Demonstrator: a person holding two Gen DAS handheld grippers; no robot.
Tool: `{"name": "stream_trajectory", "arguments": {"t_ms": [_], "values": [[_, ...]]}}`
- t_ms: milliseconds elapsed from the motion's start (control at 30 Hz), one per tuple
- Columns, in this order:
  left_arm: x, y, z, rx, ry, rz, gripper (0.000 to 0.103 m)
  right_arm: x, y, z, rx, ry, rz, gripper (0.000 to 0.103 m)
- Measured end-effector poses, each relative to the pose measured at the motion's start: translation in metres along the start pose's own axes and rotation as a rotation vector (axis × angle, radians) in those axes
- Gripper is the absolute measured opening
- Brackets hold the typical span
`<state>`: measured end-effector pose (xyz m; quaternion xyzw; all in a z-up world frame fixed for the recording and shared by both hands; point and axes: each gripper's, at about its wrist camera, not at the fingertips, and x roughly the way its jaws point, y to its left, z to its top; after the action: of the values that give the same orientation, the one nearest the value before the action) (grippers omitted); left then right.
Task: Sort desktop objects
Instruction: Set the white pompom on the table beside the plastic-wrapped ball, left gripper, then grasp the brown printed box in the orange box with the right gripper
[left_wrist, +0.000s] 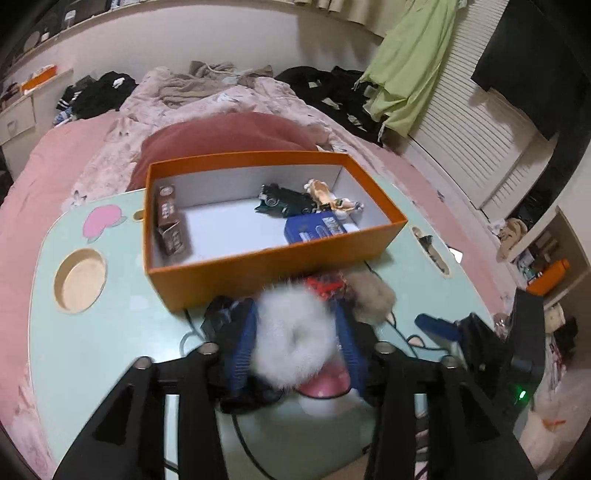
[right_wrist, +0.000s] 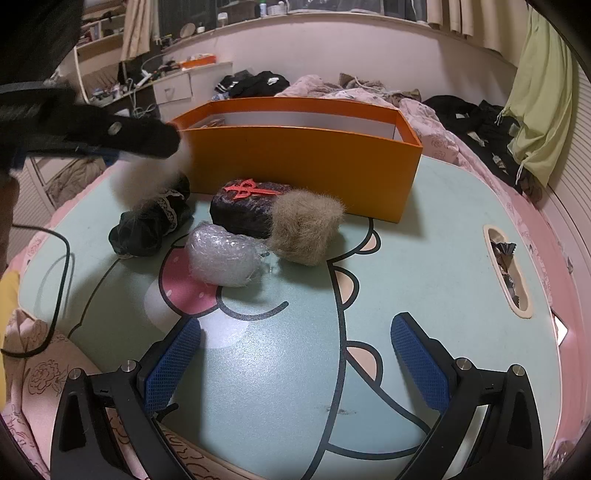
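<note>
My left gripper (left_wrist: 295, 321) is shut on a white fluffy hair tie (left_wrist: 295, 336), which sits squeezed between the blue pads (left_wrist: 242, 343). It hangs just in front of the orange box (left_wrist: 277, 269). In the right wrist view the left gripper (right_wrist: 166, 144) comes in from the left with the white fur (right_wrist: 147, 177) under it, above the table. On the table lie a brown fluffy hair tie (right_wrist: 304, 229), a dark box with a red emblem (right_wrist: 247, 210), a bubble-wrap bundle (right_wrist: 223, 254) and black lace fabric (right_wrist: 155, 225). My right gripper (right_wrist: 295, 354) is open over bare table.
The orange box (right_wrist: 295, 158) holds a brown carton (left_wrist: 170, 225), a dark toy car (left_wrist: 284, 201), a blue box (left_wrist: 314, 229) and a beige figurine (left_wrist: 325, 195). The mint table has a cup hole (left_wrist: 79, 280) and a slot (right_wrist: 508, 269). A black cable (right_wrist: 62, 280) runs at the left.
</note>
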<state>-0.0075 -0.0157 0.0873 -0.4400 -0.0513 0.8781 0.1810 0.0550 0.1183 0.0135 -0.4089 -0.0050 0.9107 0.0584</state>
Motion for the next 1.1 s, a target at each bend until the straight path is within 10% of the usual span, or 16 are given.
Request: {"name": "stream_trajectory", "arguments": {"t_ms": [100, 400, 500, 933, 1100], "values": [[-0.011, 0.008, -0.010, -0.023, -0.060, 0.083, 0.081, 0.000, 0.000, 0.000, 0.000, 0.000, 0.000, 0.103], [0.002, 0.018, -0.071, -0.016, 0.077, 0.157, 0.082, 0.000, 0.000, -0.001, 0.000, 0.001, -0.001, 0.103], [0.020, 0.009, -0.082, 0.050, 0.056, 0.292, 0.103, 0.000, 0.000, -0.001, -0.001, 0.002, -0.002, 0.103], [0.033, 0.012, -0.081, 0.033, 0.031, 0.263, 0.103, 0.000, -0.004, -0.002, 0.007, -0.002, -0.001, 0.099], [0.030, 0.014, -0.081, 0.032, 0.024, 0.263, 0.103, -0.028, 0.012, 0.024, -0.026, -0.064, 0.160, 0.086]]}}
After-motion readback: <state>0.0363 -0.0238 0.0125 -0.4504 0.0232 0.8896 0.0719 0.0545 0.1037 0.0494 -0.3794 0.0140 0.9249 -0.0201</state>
